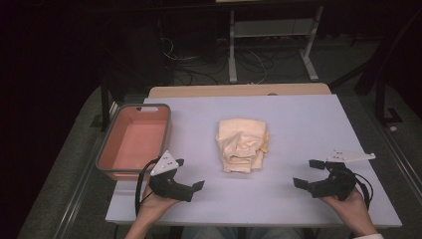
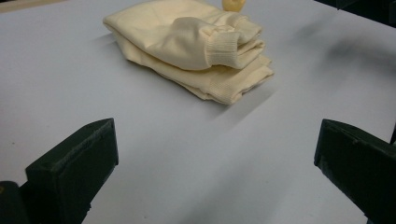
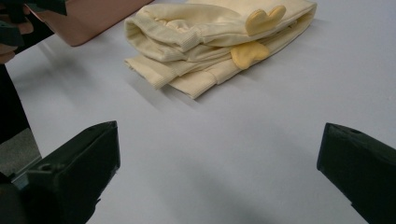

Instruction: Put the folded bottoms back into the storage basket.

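Note:
A folded pale-yellow garment (image 1: 242, 144) with ribbed cuffs lies in the middle of the white table top (image 1: 298, 119). It sits ahead of the left gripper's jaws as a folded stack (image 2: 191, 44), and in the right gripper view (image 3: 210, 42) with two darker yellow tabs on its side. My left gripper (image 1: 189, 174) rests near the front left of the table, jaws wide apart and empty. My right gripper (image 1: 307, 173) rests near the front right, also open and empty. Both stand well short of the garment.
A pink bin with a grey rim (image 1: 134, 139) stands empty at the table's left edge; its corner (image 3: 93, 18) appears in the right gripper view. Beyond the table are dark floor, cables and a white metal stand (image 1: 271, 45).

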Demonstrator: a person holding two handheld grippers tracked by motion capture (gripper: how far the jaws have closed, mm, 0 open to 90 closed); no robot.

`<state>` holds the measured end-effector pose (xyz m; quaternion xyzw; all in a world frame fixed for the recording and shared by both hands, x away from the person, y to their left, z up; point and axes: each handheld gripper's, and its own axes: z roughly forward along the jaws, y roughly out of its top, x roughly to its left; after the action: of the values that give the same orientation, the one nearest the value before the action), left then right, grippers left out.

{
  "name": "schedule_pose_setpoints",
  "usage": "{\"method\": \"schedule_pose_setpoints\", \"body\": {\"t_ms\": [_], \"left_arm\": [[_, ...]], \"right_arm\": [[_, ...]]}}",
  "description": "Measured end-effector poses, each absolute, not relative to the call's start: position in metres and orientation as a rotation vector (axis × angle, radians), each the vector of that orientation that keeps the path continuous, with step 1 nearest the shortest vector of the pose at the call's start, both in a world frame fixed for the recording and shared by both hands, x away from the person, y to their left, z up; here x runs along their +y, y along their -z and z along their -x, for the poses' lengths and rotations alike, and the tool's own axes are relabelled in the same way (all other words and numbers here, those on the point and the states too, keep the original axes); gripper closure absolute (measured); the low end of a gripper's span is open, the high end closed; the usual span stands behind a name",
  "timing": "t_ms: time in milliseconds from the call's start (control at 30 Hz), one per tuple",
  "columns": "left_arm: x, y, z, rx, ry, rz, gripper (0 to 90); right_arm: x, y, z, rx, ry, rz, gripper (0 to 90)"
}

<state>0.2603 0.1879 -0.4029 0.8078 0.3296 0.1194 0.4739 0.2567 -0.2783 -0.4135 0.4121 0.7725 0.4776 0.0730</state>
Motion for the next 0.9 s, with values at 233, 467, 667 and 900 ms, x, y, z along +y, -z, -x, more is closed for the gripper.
{"method": "schedule_pose_setpoints", "body": {"t_ms": [233, 467, 667, 900], "left_arm": [[0.1861, 0.4026, -0.2598, 0.790, -0.293, -1.988, 0.0], [0.1888, 0.4021, -0.2606, 0.794, -0.297, -1.984, 0.0], [0.1890, 0.4007, -0.2601, 0.794, -0.291, -1.976, 0.0], [0.1877, 0.3980, -0.2590, 0.792, -0.279, -1.969, 0.0]], "right_arm": [[-0.2782, 0.4123, -0.2538, 2.321, -1.435, -1.230, 0.0], [-0.2797, 0.4116, -0.2540, 2.318, -1.437, -1.233, 0.0], [-0.2799, 0.4110, -0.2539, 2.315, -1.439, -1.237, 0.0], [-0.2796, 0.4077, -0.2528, 2.310, -1.445, -1.235, 0.0]]}}
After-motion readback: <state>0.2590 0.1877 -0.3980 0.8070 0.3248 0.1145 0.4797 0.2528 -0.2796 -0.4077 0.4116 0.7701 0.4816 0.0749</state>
